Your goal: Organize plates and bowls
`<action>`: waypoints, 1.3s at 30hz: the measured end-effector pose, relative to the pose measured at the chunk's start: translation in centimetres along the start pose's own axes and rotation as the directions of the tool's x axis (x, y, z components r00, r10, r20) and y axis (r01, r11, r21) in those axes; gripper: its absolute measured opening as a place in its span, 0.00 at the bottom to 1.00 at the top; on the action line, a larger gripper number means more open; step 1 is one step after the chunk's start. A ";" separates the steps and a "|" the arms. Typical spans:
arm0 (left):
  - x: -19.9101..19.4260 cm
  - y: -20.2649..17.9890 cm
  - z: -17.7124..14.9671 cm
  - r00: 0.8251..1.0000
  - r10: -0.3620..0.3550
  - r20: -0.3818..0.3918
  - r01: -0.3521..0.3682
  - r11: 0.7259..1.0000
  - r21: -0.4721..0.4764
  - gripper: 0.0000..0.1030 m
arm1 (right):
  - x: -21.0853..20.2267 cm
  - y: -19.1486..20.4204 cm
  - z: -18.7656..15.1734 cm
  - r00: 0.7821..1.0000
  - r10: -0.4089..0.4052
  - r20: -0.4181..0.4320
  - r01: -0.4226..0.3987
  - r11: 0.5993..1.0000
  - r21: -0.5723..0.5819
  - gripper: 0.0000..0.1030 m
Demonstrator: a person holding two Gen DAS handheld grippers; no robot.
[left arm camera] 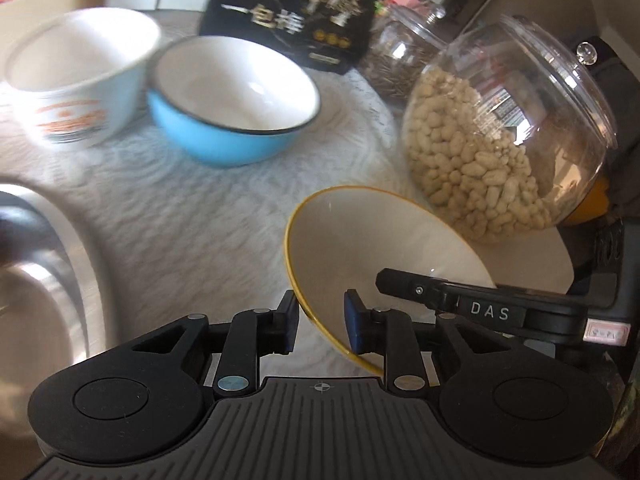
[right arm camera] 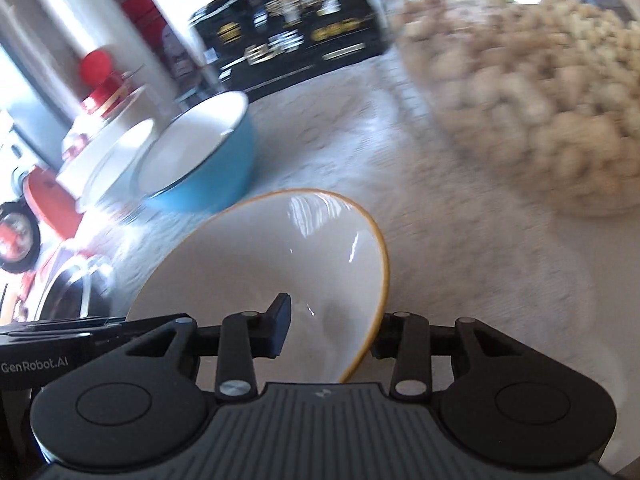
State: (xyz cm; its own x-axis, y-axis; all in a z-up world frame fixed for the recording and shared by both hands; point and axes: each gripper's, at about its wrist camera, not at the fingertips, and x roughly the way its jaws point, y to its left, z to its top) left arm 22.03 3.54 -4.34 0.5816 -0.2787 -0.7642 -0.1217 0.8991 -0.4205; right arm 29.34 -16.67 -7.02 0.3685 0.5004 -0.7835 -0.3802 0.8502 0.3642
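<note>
left tool: I have it clamped on near rim of yellow-rimmed bowl | right tool: clamped on same bowl's right rim | bowl tilted above white surface | blue bowl far left, peanut jar right

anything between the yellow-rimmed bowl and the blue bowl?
Nothing: only bare white tablecloth lies between the yellow-rimmed bowl and the blue bowl, clearest in the left wrist view.
</note>
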 end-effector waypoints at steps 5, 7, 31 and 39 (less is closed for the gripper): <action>-3.2 2.4 -1.6 0.999 0.018 0.044 -0.015 0.997 -0.071 0.29 | 1.2 3.3 -1.5 0.997 0.064 -0.031 -0.065 0.996 -0.057 0.38; -3.9 3.1 -2.0 0.999 0.021 0.044 -0.018 0.996 -0.085 0.29 | 1.7 3.9 -2.1 0.995 0.081 -0.052 -0.085 0.994 -0.073 0.38; -4.7 3.7 -2.6 0.999 0.041 0.034 -0.038 0.995 -0.090 0.28 | 0.3 4.3 -1.7 0.995 0.098 0.004 -0.097 0.990 -0.106 0.38; -5.4 3.4 -1.9 0.995 0.078 0.060 -0.075 0.996 -0.052 0.26 | -1.6 5.3 -1.4 0.996 0.025 0.087 -0.003 0.970 -0.244 0.39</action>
State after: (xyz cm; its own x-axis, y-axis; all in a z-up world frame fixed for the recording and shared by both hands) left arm 16.96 7.42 -2.58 0.6179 -0.1870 -0.7637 -0.2062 0.8988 -0.3869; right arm 25.60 -13.19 -4.55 0.4310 0.5337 -0.7276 -0.5767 0.7831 0.2328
